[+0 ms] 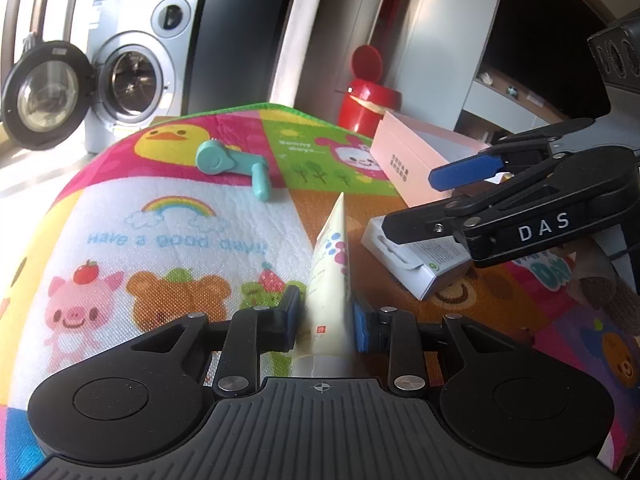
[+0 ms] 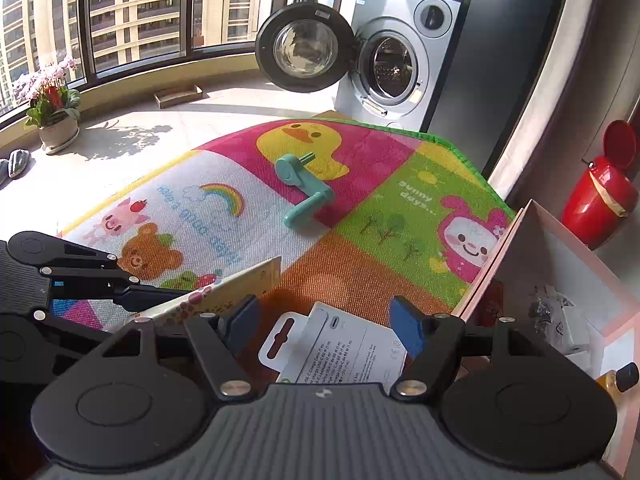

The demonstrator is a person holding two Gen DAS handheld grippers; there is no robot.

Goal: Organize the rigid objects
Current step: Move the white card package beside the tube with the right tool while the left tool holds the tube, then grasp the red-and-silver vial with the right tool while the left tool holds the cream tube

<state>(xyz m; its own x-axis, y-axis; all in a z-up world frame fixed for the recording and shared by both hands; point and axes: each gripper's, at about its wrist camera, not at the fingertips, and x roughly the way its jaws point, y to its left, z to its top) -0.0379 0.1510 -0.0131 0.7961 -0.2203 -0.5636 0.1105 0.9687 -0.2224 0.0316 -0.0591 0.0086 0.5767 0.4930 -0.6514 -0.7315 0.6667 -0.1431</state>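
My left gripper (image 1: pixel 325 318) is shut on a cream tube (image 1: pixel 330 268) with coloured dots, held above the play mat; the tube also shows in the right wrist view (image 2: pixel 224 294). My right gripper (image 2: pixel 326 322) is open, its jaws on either side of a white cable package (image 2: pixel 340 346) lying on the mat; it also shows in the left wrist view (image 1: pixel 420 264). A teal hand crank (image 1: pixel 232 164) lies further off on the mat and shows in the right wrist view (image 2: pixel 302 188). An open pink box (image 1: pixel 416 156) stands at the right, with small items inside (image 2: pixel 560 320).
The colourful cartoon play mat (image 2: pixel 360 248) covers the surface. A red lidded bin (image 2: pixel 600 200) stands beyond the box. A washing machine (image 2: pixel 400 52) with its door open stands behind the mat. A potted plant (image 2: pixel 52 108) stands by the window.
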